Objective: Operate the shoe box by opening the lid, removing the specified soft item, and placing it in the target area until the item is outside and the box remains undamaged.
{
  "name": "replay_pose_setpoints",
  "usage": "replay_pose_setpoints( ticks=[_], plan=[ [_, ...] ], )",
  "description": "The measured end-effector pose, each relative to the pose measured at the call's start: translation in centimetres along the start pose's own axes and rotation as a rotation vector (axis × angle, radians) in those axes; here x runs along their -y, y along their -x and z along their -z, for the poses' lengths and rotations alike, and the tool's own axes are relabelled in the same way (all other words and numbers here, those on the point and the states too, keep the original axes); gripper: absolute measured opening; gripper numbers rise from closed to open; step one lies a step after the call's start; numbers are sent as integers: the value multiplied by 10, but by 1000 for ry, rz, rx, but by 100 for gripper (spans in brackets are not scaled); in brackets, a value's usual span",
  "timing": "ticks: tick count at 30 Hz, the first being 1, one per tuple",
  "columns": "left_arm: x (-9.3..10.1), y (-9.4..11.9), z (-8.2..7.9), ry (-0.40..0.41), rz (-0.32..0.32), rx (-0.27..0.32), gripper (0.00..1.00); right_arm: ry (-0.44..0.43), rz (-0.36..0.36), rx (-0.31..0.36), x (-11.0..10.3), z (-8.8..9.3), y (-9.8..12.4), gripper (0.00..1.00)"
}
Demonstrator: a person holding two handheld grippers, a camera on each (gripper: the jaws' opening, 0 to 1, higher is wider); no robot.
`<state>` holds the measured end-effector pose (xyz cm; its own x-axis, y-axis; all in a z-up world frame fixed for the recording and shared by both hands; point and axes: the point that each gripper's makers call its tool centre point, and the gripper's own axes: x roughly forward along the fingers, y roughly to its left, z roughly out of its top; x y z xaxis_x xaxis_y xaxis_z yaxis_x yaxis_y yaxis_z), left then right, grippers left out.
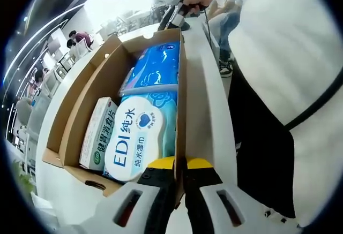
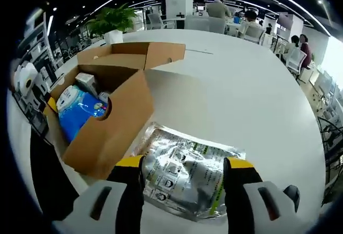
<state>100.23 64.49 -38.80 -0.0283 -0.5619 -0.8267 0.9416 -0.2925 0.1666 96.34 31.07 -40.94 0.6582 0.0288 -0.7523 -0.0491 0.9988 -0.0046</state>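
The cardboard shoe box stands open on the white table, lid folded back. Inside lie a white-and-blue EDI wet-wipes pack, a blue soft pack and a small green-and-white carton. My left gripper is shut on the box's near side wall, its yellow tips pinching the cardboard edge. A silver foil pouch lies flat on the table beside the box. My right gripper hovers over the pouch, open, one jaw on each side. A hand holds that right gripper beyond the box's far end.
The white table stretches wide to the right of the box. A potted plant stands at its far edge. A person in a white top and dark trousers stands close along the table side. Several people sit at desks farther back.
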Motion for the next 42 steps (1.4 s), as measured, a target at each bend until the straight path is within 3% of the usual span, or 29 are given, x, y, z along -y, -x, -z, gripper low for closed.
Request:
replay_pose_setpoints(
  ticks=[4, 8, 13, 19, 33, 42],
  plan=[
    [0, -1, 1, 1, -1, 0, 4, -2, -12, -22, -4, 6, -5, 60],
    [0, -1, 2, 6, -2, -3, 4, -3, -24, -3, -9, -5, -1, 63],
    [0, -1, 2, 5, 1, -5, 4, 11, -33, -46, -13, 9, -9, 63],
    [0, -2, 4, 7, 0, -6, 4, 9, -46, -61, -15, 13, -13, 65],
    [0, -3, 5, 12, 2, -14, 4, 65, -71, -34, -15, 15, -13, 65],
    [0, -3, 5, 11, 1, -17, 4, 80, -84, -61, -15, 20, -10, 65]
  ],
)
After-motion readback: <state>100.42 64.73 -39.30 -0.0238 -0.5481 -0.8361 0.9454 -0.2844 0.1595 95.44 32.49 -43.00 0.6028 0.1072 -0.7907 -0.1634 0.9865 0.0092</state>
